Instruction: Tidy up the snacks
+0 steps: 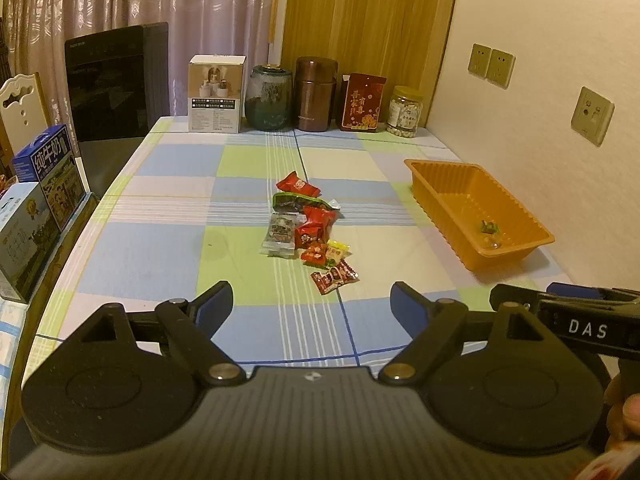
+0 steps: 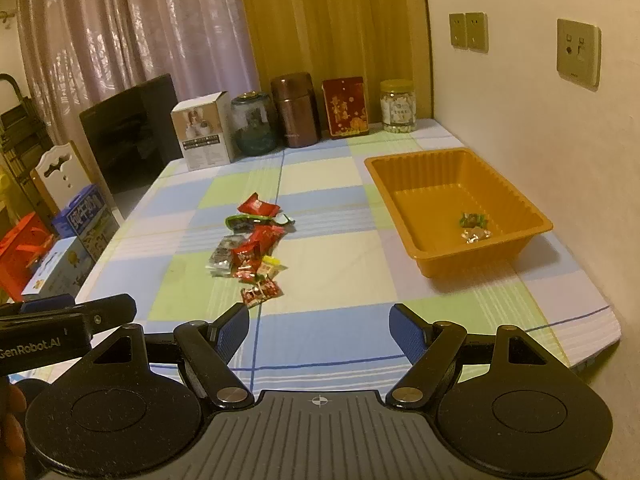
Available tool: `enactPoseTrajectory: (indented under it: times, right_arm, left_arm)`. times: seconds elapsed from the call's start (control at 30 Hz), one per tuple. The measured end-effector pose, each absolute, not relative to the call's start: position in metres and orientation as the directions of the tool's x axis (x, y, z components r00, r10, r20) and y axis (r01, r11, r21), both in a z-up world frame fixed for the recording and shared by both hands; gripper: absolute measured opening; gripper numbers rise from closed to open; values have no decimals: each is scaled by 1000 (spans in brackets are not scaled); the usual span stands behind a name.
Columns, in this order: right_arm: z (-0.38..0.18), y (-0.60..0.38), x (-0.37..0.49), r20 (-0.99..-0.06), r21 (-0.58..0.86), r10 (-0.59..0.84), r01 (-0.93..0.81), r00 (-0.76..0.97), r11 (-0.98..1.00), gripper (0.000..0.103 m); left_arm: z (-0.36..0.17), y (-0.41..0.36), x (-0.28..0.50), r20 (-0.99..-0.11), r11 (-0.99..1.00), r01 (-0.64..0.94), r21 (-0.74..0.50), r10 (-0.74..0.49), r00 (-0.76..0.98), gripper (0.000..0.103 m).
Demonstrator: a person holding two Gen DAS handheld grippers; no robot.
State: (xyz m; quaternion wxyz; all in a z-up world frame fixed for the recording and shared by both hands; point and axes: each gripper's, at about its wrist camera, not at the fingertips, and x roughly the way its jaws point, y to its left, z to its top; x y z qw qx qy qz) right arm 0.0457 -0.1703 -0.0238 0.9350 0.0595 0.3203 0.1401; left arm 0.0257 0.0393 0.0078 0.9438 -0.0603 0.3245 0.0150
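At the left edge of the left wrist view, the blue milk cartons [image 1: 44, 168] are cut off. The print on the heaped snack packets [image 1: 306, 226] is too small to read. The two sweets in the orange tray [image 2: 516, 200] are blurred. The right tool [image 1: 576, 312] enters only partly at the right edge.

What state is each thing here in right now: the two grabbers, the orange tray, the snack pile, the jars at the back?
Left gripper: open, empty.
Right gripper: open, empty.
Orange tray: holds two candies.
Snack pile: loose on the tablecloth.
Clear jar: lidded, upright.
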Motion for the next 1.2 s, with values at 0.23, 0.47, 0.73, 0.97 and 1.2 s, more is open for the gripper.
enactPoseTrajectory:
  times: [0.23, 0.47, 0.73, 0.97, 1.2]
  right_arm:
    - [-45, -165, 63, -606, 211, 314, -233, 731, 949, 77]
    - [-74, -146, 88, -613, 211, 346, -275, 710, 938, 77]
    - [-107, -111, 133, -618, 183, 394, -362, 680, 914, 77]
    - [-133, -77, 171, -627, 146, 417, -426, 658, 893, 76]
    - [-153, -46, 195, -640, 89, 414, -473, 648, 877, 67]
  left_arm:
    - [-6, 54, 42, -635, 989, -95, -111, 3, 773, 85]
    - [-32, 75, 72, -675, 983, -131, -126, 12, 738, 85]
    - [-58, 95, 113, -686, 983, -152, -105, 39, 726, 85]
    - [-74, 112, 142, -700, 977, -174, -125, 38, 714, 85]
    - [-85, 114, 158, -710, 977, -167, -132, 25, 704, 85]
